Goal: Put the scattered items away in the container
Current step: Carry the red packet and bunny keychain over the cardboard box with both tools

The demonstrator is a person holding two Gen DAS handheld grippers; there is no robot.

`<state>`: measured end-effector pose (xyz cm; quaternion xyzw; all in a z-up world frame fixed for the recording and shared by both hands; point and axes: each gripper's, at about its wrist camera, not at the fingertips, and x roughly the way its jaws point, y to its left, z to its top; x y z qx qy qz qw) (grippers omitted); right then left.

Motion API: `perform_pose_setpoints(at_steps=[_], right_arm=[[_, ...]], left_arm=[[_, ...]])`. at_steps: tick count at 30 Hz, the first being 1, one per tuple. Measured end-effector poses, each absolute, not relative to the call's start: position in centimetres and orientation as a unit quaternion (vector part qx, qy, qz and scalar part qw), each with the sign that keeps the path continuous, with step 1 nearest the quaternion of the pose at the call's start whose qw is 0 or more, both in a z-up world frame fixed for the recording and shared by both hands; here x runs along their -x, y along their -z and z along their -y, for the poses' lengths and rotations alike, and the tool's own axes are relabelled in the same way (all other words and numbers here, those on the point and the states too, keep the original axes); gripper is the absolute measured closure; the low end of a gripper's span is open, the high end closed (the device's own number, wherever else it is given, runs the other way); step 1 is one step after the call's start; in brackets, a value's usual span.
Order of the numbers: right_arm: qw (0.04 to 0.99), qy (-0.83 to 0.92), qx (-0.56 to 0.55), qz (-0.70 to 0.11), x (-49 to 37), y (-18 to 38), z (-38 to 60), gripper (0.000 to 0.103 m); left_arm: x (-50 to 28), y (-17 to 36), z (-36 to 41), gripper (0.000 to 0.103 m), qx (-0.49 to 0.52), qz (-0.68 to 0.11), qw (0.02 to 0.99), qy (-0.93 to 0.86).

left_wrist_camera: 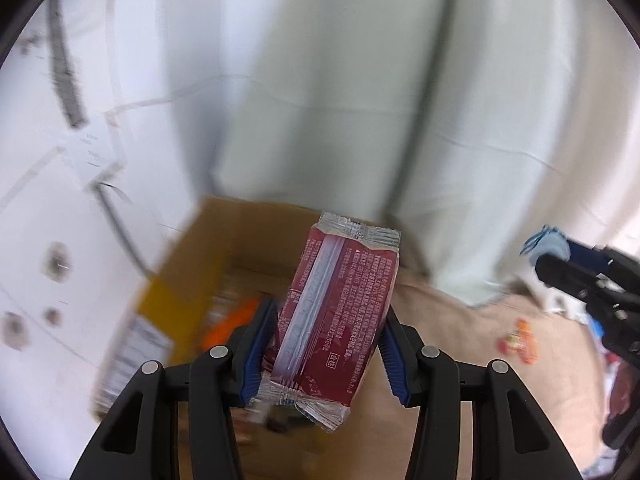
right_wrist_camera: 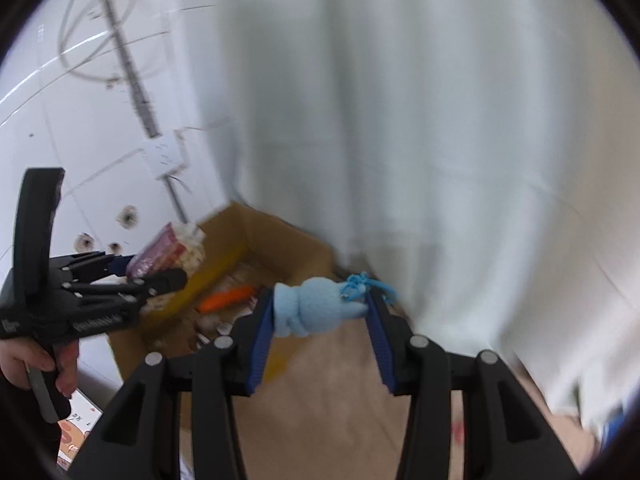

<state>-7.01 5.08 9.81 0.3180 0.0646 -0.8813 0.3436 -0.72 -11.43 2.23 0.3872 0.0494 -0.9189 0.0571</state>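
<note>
My left gripper (left_wrist_camera: 328, 316) is shut on a dark red snack packet (left_wrist_camera: 336, 316) with crimped silver ends, held in the air above the open cardboard box (left_wrist_camera: 240, 232). In the right wrist view that same left gripper (right_wrist_camera: 160, 272) hangs over the box's left wall with the packet (right_wrist_camera: 168, 252). My right gripper (right_wrist_camera: 320, 308) is shut on a light blue knitted toy (right_wrist_camera: 316, 308) with a bright blue string loop, held just right of the box (right_wrist_camera: 280, 236). Inside the box lie an orange carrot-like item (right_wrist_camera: 228, 298) and other packets.
A pale curtain (right_wrist_camera: 400, 120) hangs behind the box, and a white wall with cables (right_wrist_camera: 132, 76) stands to the left. A beige cloth surface (left_wrist_camera: 460, 340) carries a small orange-red item (left_wrist_camera: 520, 340) at the right. A person's hand (right_wrist_camera: 36, 360) grips the left gripper's handle.
</note>
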Motion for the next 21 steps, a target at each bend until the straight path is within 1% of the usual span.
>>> perform_pose_setpoints(at_steps=[5,10,17,21], right_arm=[[0.385,0.863,-0.317,-0.08,7.6,-9.8,2.4,0.054],[0.398,0.847,-0.34,-0.092,8.5,-8.0,7.4,0.054],[0.406,0.821,-0.39,-0.099,9.5,-4.0,9.9,0.053],[0.403,0.816,-0.401,-0.108,9.7,-3.0,10.0,0.053]], left_arm=[[0.2,-2.1,16.9,0.053,-0.388,-0.063,0.095,0.914],[0.1,-0.4,19.9,0.053,-0.402,-0.072,0.111,0.906],[-0.2,2.7,21.6,0.053,-0.422,-0.097,0.111,0.894],[0.2,3.9,21.7,0.053,-0.429,-0.096,0.109,0.891]])
